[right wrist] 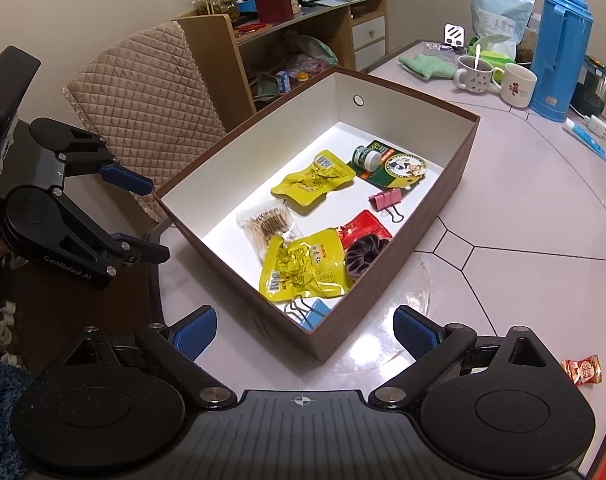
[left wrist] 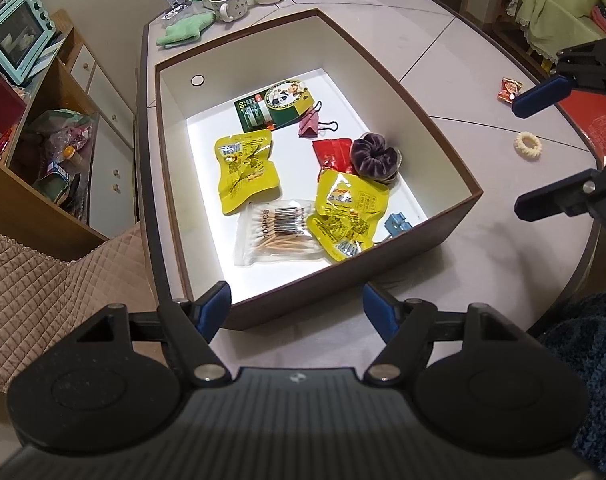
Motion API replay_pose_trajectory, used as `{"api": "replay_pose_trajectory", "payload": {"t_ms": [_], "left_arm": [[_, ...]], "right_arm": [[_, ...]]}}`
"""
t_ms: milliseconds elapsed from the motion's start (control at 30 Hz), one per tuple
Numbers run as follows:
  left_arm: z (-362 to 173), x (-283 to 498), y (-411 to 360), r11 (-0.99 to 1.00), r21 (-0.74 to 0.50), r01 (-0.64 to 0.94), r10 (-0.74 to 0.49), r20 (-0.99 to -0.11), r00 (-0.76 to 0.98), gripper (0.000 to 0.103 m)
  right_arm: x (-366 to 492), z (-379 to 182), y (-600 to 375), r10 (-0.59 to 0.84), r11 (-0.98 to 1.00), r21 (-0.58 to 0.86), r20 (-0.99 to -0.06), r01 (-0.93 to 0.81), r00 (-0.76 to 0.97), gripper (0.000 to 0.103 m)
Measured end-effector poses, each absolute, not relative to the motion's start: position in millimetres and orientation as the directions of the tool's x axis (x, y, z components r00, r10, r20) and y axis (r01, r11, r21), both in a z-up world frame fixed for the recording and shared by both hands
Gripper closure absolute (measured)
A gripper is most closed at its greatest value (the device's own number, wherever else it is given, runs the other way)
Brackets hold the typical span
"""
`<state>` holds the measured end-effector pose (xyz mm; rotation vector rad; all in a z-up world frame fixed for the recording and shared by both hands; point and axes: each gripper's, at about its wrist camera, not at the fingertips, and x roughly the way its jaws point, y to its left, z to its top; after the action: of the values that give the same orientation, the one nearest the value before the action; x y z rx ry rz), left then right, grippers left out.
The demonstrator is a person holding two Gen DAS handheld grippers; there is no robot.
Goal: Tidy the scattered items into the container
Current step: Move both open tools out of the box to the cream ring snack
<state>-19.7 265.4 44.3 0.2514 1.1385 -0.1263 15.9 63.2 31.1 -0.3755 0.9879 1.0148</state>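
Note:
A brown box (left wrist: 383,260) with a white inside stands on the pale table. In it lie two yellow packets (left wrist: 247,172), a bag of cotton swabs (left wrist: 275,232), a purple scrunchie (left wrist: 373,156), a red packet, binder clips and a green card. Outside it, to the right, lie a small red candy (left wrist: 510,90) and a cream scrunchie (left wrist: 527,145). My left gripper (left wrist: 295,300) hangs open over the box's near corner, holding nothing. My right gripper (right wrist: 305,320) is open and holds nothing, above the box's (right wrist: 403,264) near corner, with the candy (right wrist: 583,369) to its right.
Two mugs (right wrist: 517,84), a blue thermos (right wrist: 555,48), a green cloth (right wrist: 425,65) and a tube stand at the table's far end. A quilted chair (right wrist: 143,100) and a cluttered shelf (left wrist: 43,132) flank the box's left side. The table edge curves close on the right.

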Motion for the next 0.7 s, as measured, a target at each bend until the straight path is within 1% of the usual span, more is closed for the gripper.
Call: {"api": "replay_pose_trajectory", "payload": {"t_ms": [333,500,700], "left_arm": [[47.6,-23.1,235.7,0.965,0.141,0.224,0.036,-0.909,0.416,0.033],[52.2,-24.2,208.5,0.962,0.118,0.248,-0.006,-0.895,0.446,0.033],[54.5,-17.7,161.1,0.946,0.071,0.315,-0.096,-0.869,0.486,0.033]], "right_arm": [[19.8,36.0,26.2,0.554,0.523,0.181,-0.815,-0.833,0.171,0.006],[30.2,38.4,-12.7,0.552,0.589,0.194,-0.806,-0.784,0.215,0.006],[46.3,36.6,-78.3,0.511,0.704,0.206,-0.811,-0.680,0.284,0.006]]}}
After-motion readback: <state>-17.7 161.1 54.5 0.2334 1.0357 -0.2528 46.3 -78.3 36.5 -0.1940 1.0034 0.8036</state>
